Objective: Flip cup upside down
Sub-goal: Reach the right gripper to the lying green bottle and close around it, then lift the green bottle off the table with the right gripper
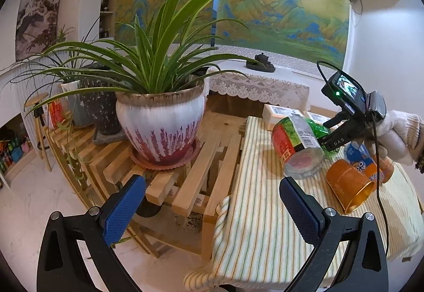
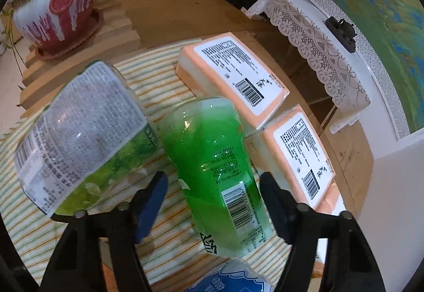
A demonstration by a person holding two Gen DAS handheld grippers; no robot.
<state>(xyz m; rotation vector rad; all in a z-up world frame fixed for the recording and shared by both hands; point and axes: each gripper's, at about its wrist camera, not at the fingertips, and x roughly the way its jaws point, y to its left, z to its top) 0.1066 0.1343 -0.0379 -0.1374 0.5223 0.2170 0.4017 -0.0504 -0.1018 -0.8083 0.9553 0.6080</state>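
Observation:
An orange cup (image 1: 347,186) with a shiny gold inside lies on its side on the striped cloth (image 1: 259,225), mouth towards the lower right. It shows only in the left wrist view. My left gripper (image 1: 210,186) is open and empty, low over the cloth's left edge, to the left of the cup. A gloved hand (image 1: 394,135) holds my right gripper (image 1: 327,133) behind the cup. In the right wrist view the right gripper (image 2: 213,178) is open, its fingers straddling a lying green bottle (image 2: 212,159) without closing on it.
A clear labelled bottle (image 2: 79,133) lies left of the green one. Two peach-edged packs (image 2: 238,72) sit behind, and a blue packet (image 1: 357,156) lies by the cup. A large potted plant (image 1: 159,127) stands on a slatted wooden rack (image 1: 190,183) to the left.

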